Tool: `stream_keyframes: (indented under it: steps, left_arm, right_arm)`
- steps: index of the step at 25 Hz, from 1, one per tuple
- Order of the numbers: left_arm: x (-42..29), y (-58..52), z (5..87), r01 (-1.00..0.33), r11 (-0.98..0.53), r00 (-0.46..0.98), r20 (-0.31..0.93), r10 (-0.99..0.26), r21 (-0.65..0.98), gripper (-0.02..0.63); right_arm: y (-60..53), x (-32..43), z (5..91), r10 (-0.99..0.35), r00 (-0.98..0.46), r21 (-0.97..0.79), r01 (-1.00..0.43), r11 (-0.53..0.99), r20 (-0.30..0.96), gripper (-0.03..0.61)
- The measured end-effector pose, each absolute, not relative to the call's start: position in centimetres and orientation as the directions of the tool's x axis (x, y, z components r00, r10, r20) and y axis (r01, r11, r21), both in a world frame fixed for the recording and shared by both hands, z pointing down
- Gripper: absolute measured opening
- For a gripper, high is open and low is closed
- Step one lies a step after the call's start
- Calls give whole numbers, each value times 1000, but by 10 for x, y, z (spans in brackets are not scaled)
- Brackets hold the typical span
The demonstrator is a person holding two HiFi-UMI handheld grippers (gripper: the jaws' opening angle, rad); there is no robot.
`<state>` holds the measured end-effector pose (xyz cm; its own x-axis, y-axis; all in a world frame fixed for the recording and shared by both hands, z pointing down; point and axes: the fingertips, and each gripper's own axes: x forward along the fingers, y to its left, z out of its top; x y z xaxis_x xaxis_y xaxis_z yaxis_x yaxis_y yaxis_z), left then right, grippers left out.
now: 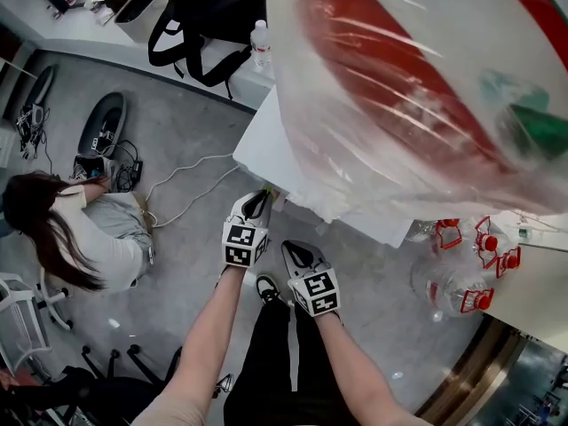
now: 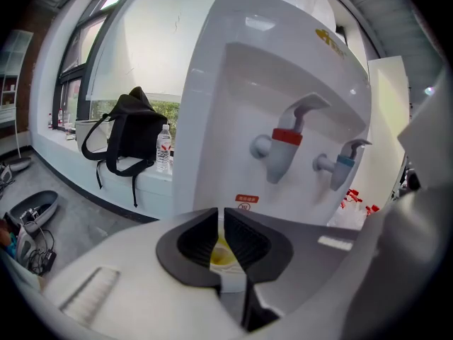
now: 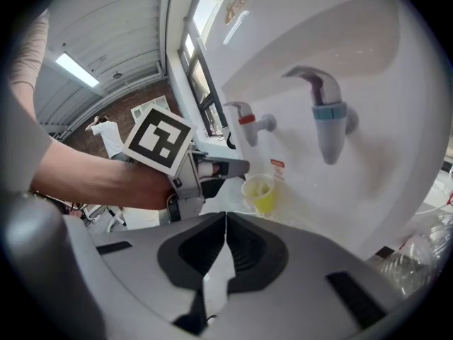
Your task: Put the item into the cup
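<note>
Room for moving was tight at the front of the white water dispenser [image 2: 233, 105]: both grippers sat close against its recessed face, below the red-handled tap [image 2: 284, 142] and the blue-handled tap [image 2: 345, 163]. The left gripper [image 2: 222, 218] had its fingers [image 2: 195, 243] drawn in to a narrow slit, clamped on the small yellow plastic cup [image 3: 262, 193], which showed yellow in the slit. From the right gripper's camera I saw that cup held up just in front of the dispenser's wall, lower than the two taps and between them, beside a small red label [image 3: 277, 165]. Something pale lay inside the cup; I could not tell what it was. The right gripper [image 3: 225, 225] hung just beside the left one, a little back from the cup, its fingers [image 3: 202, 250] pressed together with nothing between them.

Overhead, the large plastic-wrapped water bottle [image 1: 417, 87] on the dispenser filled much of my head view. To the right, near the dispenser's foot, stood clear empty jugs with red handles [image 1: 461, 273]. To the left the grey floor [image 1: 186, 131] lay open, crossed by a white cable [image 1: 191, 180], with a person [image 1: 80, 229] seated on it well apart from the grippers. Beyond, a long white surface [image 1: 71, 25] by the window carried a black bag [image 1: 209, 16] and a small clear bottle [image 1: 259, 44] just beside it.
</note>
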<state>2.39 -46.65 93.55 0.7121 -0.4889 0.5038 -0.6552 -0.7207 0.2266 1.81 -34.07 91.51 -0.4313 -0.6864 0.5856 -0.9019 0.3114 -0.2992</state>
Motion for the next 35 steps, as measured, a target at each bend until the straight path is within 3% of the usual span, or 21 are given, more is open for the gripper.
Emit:
stream_keyframes:
  steps: [20,35]
  left_arm:
    - [-5,-437,854,-692,-698,677,501,-539,184,8]
    - [-24,-388,697,-673,-731,689,453,-565,111,8]
  right_arm:
    - [-349,21,821,-725,-425,-237,-905,353,542,12]
    - [-333,37,678,-753,-466,-140,-878,457,464,12]
